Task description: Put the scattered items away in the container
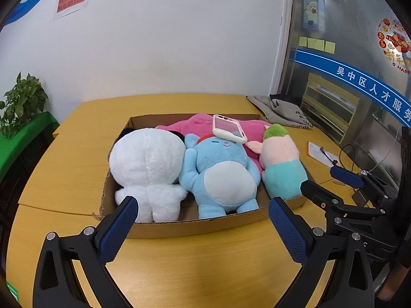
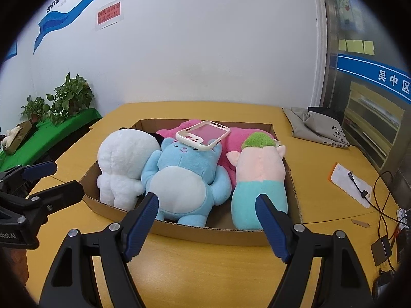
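Note:
A shallow cardboard box (image 1: pixel 195 227) (image 2: pixel 205 236) sits on the yellow table. In it lie a white plush (image 1: pixel 146 164) (image 2: pixel 120 164), a blue plush (image 1: pixel 223 169) (image 2: pixel 182 177), a pink plush (image 1: pixel 203 125) (image 2: pixel 241 138) behind them, and a pink-and-teal plush with green hair (image 1: pixel 280 159) (image 2: pixel 259 169). A white phone case (image 1: pixel 228 128) (image 2: pixel 203 134) rests on the blue plush's head. My left gripper (image 1: pixel 203 205) (image 2: pixel 60 177) hovers before the box's near wall, open and empty. My right gripper (image 2: pixel 206 200) (image 1: pixel 326 179) is beside it, also open and empty.
A grey cloth bag (image 1: pixel 280 110) (image 2: pixel 318 128) lies at the table's far right. A paper slip with a cable (image 1: pixel 321 154) (image 2: pixel 352 184) and a power adapter (image 2: pixel 382 249) lie right of the box. Potted plants (image 2: pixel 72 97) stand on a green-covered bench (image 2: pixel 51 133) at left.

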A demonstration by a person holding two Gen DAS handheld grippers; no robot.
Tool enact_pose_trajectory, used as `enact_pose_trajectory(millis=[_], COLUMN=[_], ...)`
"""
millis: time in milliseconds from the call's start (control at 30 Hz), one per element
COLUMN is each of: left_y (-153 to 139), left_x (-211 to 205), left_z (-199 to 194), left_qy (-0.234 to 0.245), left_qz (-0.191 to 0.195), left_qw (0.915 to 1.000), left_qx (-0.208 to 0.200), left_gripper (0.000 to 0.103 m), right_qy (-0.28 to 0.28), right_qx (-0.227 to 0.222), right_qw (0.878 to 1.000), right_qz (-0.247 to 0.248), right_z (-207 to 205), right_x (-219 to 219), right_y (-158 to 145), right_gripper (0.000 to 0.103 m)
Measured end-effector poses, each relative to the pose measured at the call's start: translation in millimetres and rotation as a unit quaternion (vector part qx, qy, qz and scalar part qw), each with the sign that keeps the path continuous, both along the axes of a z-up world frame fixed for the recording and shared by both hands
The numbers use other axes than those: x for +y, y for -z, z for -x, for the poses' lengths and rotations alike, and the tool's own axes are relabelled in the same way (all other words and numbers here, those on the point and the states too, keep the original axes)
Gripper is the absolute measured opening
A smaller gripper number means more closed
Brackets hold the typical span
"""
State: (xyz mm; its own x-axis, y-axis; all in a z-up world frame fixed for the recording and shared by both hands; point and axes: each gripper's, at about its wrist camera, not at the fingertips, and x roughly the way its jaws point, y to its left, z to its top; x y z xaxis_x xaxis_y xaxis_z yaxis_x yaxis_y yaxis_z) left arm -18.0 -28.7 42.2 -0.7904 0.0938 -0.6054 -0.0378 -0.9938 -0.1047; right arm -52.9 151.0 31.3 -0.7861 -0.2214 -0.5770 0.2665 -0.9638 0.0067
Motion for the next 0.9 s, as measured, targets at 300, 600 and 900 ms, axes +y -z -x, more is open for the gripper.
enact_pose_trajectory(millis=[300,600,900], left_y=[0.6,3.3,8.4], left_x=[3.6,5.3,5.2], left_z=[-7.9,-11.1,-8.2], left_qy=[-0.005,-0.009,-0.014], left_qz=[-0.004,-0.001,0.003], left_qw=[0.9999,0.9999,0.9999], left_qx=[0.008,0.009,0.003], left_gripper=[0.103,0.103,0.103], right_qy=[0.006,0.006,0.007], right_qx=[0.004,-0.003,-0.008], right_qw=[1.000,1.000,1.000], right_qz=[-0.008,-0.006,-0.002], right_z=[-10.6,-12.7,-12.0], right_x=[1.4,3.6,3.5], right_y=[3.2,9.2,13.3], right_gripper=[0.078,0.078,0.078])
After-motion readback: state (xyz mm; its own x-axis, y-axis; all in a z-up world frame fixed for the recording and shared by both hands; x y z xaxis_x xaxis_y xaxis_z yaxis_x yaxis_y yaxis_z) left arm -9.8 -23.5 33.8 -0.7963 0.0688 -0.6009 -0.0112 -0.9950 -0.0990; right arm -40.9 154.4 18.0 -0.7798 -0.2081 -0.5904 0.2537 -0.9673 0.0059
